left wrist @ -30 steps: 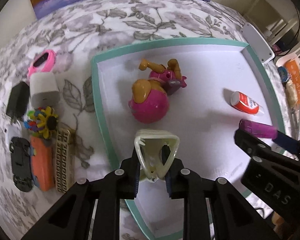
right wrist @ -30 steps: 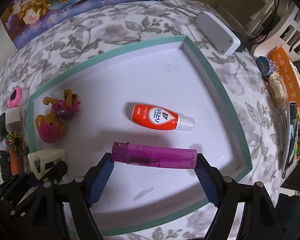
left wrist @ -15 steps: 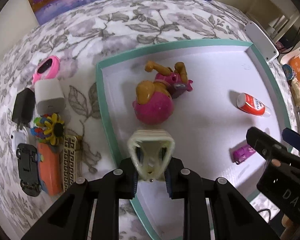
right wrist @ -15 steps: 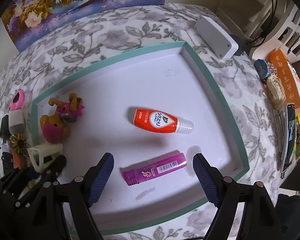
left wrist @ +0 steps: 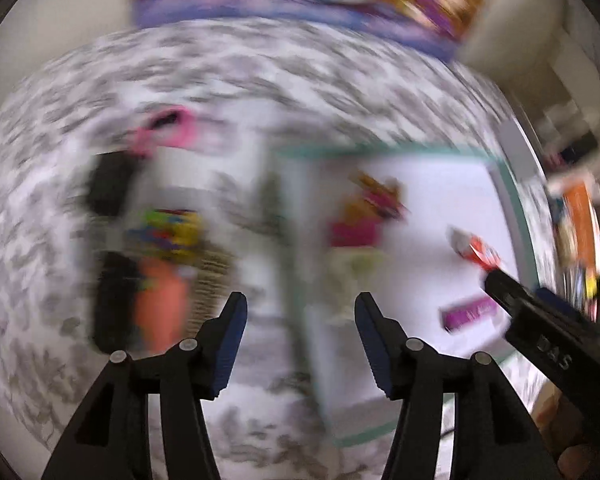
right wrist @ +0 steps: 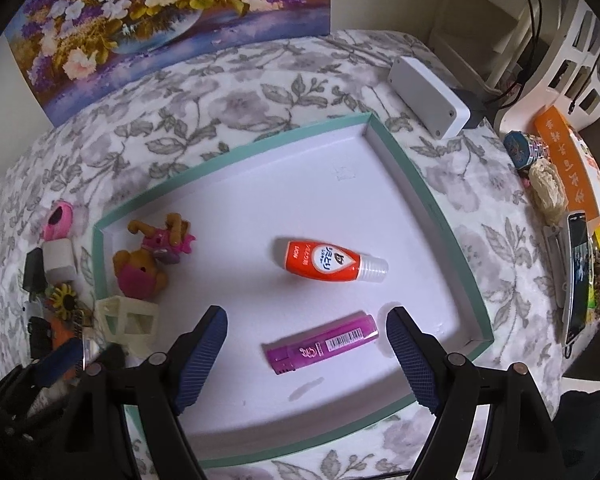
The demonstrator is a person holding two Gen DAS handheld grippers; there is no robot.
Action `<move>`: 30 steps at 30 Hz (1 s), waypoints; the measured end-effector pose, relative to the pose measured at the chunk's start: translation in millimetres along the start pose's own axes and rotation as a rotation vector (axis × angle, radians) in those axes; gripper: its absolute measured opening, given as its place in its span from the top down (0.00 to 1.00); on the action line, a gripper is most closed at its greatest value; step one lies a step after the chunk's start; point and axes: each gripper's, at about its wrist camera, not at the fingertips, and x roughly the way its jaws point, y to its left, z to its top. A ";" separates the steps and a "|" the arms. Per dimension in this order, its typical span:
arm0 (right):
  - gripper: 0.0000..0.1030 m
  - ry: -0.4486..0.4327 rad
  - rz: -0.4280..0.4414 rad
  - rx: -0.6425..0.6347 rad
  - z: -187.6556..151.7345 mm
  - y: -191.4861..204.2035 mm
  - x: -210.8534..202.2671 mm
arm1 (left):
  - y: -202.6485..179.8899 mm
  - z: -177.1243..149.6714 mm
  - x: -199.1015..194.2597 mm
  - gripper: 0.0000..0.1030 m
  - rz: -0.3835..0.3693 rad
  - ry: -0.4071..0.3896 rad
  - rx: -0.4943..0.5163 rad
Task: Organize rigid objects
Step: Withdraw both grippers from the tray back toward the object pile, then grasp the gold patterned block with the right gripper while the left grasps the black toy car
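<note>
Released from the opening left jaws, the cream lantern (right wrist: 127, 321) seemingly rests in the tray (right wrist: 440, 216); right jaws gape empty.

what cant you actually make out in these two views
- Left wrist view: motion blur smears the pile of small things left of the tray; none identifiable.
- Right wrist view: the same pile is small at the frame edge, partly behind the blurred left tool.
- Print on the purple lighter: too small.
</note>
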 end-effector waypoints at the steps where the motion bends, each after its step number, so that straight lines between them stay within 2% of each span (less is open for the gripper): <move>1: 0.18 -0.011 0.002 0.000 0.3 1.7 -2.8 | 12.5 2.7 -4.7 0.43 0.021 -0.021 -0.035; 3: 0.18 -0.034 0.017 -0.016 0.6 10.5 -8.6 | 41.4 3.3 -18.7 0.37 0.076 -0.069 -0.122; 4: 0.18 -0.039 0.040 -0.031 0.2 17.7 -11.3 | 52.4 4.0 -22.8 0.33 0.089 -0.082 -0.153; 6: 0.18 -0.046 0.093 -0.063 -2.1 36.6 -16.8 | 76.9 3.4 -28.9 0.31 0.103 -0.099 -0.217; 9: 0.18 -0.059 0.165 -0.152 -9.8 77.3 -26.2 | 116.5 -1.2 -32.4 0.29 0.089 -0.093 -0.317; 12: 0.18 -0.062 0.226 -0.239 -20.7 117.1 -31.8 | 138.2 -6.8 -28.6 0.28 0.082 -0.079 -0.381; 15: 0.18 -0.047 0.249 -0.289 -32.2 146.8 -29.0 | 155.6 -10.9 -25.9 0.28 0.067 -0.065 -0.424; 22: 0.18 0.014 0.272 -0.337 -49.9 188.1 -5.3 | 155.4 -10.2 -10.4 0.28 -0.002 -0.026 -0.425; 24: 0.22 0.027 0.274 -0.334 -51.1 190.3 2.3 | 151.9 -8.9 -3.1 0.28 -0.020 -0.007 -0.413; 28: 0.36 0.050 0.250 -0.329 -53.8 194.9 16.3 | 142.0 -7.7 9.5 0.28 -0.036 0.026 -0.375; 30: 0.37 0.059 0.250 -0.332 -54.6 197.3 23.0 | 136.9 -7.4 16.0 0.30 -0.036 0.044 -0.354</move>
